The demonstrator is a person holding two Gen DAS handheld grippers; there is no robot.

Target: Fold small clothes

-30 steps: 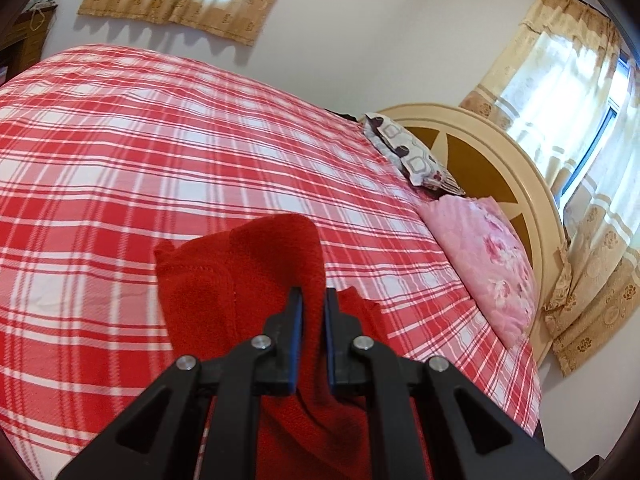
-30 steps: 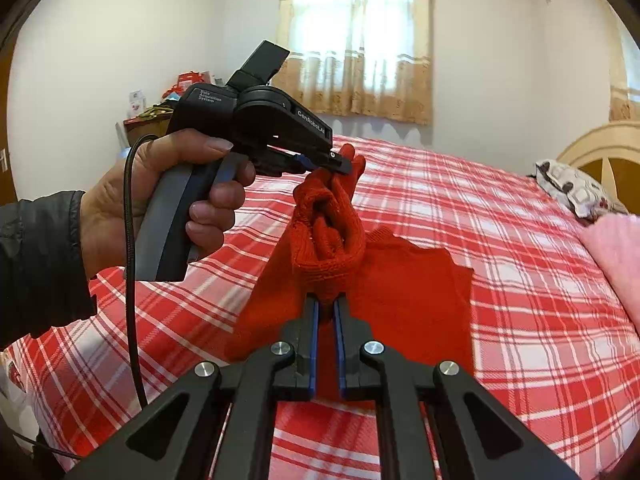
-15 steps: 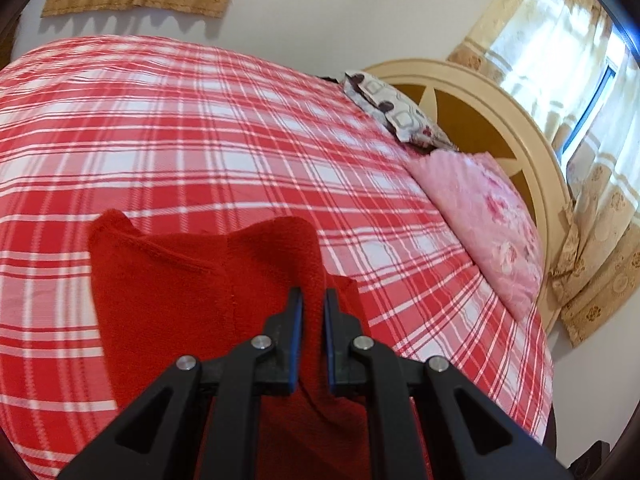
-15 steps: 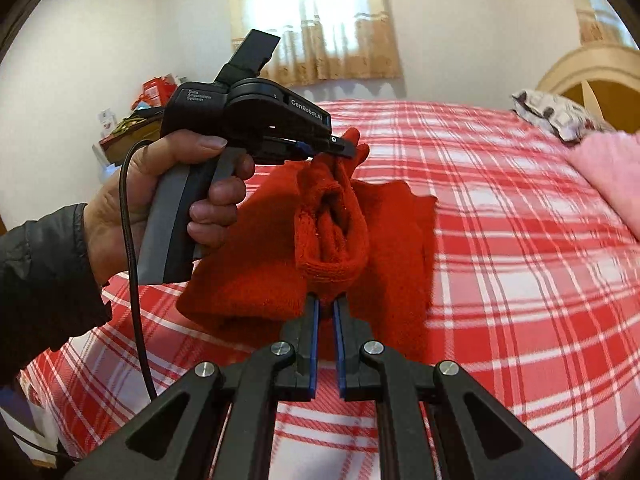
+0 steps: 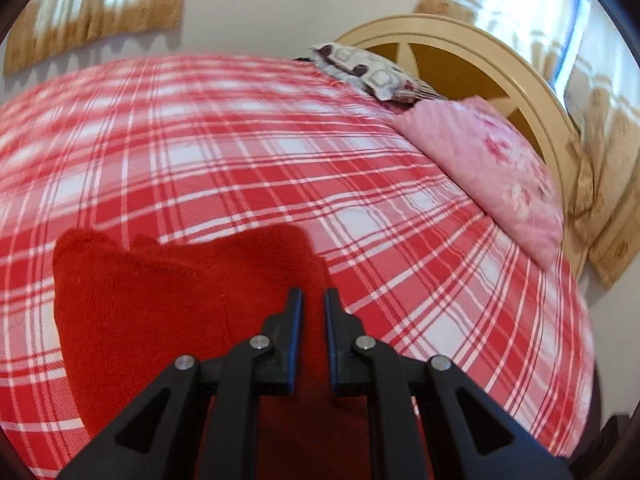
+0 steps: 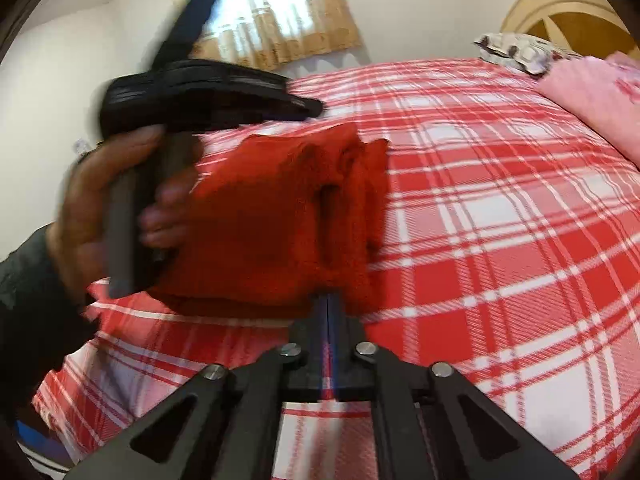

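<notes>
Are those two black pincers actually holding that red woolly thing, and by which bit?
Both are. The left gripper pinches a fold of the red knit garment; the right gripper is shut on its near edge. Which part of the garment is unclear.

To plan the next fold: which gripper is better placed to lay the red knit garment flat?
Probably left: the left gripper clamps the red knit garment. The right gripper is fully shut, with the fabric seemingly just ahead of it.
</notes>
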